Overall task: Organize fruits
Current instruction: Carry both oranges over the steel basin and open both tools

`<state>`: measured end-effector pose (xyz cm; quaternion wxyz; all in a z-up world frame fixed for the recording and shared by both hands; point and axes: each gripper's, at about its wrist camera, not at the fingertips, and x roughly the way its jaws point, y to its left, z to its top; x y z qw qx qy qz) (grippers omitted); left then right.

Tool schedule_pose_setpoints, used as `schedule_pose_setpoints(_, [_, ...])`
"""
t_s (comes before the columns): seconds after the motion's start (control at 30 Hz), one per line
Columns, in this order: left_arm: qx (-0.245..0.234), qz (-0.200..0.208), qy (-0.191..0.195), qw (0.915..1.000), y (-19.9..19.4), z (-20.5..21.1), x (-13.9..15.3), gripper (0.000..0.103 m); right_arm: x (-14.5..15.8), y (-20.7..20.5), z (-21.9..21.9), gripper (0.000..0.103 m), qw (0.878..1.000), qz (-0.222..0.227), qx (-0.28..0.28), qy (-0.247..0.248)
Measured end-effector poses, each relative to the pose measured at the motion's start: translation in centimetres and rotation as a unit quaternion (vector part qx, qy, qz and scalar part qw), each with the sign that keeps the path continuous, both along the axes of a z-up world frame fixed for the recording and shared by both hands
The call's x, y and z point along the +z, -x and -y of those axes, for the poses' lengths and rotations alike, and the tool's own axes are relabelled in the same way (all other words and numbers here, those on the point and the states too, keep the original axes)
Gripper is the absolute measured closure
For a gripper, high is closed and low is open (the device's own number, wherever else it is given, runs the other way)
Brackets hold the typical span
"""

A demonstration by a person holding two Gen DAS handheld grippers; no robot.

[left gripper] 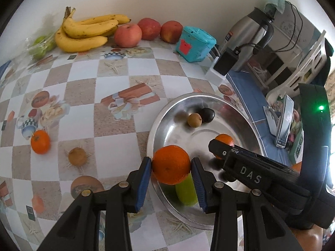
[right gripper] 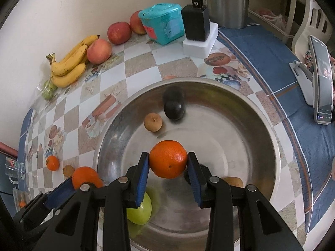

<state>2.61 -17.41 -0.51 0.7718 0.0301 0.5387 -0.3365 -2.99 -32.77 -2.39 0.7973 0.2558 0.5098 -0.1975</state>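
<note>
My left gripper is shut on an orange over the near-left rim of a steel bowl. My right gripper is shut on another orange above the middle of the bowl. The bowl holds a small brown fruit, a dark fruit, a green fruit and another brown fruit. The right gripper shows in the left wrist view, the left one in the right wrist view. On the table lie a small orange and a brown fruit.
Bananas, three apples and bagged green fruit line the back wall. A teal box, a black adapter on a white block, a kettle and a phone on a stand stand to the right.
</note>
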Motion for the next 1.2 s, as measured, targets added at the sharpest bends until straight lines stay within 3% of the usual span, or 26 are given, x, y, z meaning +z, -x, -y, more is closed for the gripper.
schedule_pose_setpoints(0.9, [0.010, -0.026, -0.004, 0.9996, -0.5, 0.0, -1.0, 0.059, -0.1, -0.2, -0.1, 0.065, 1.000, 0.002, -0.004, -0.006])
schedule_pose_setpoints(1.2, [0.018, -0.029, -0.006, 0.9994, -0.7, -0.2, -1.1, 0.049, 0.1, 0.0, 0.0, 0.065, 1.000, 0.006, -0.008, -0.007])
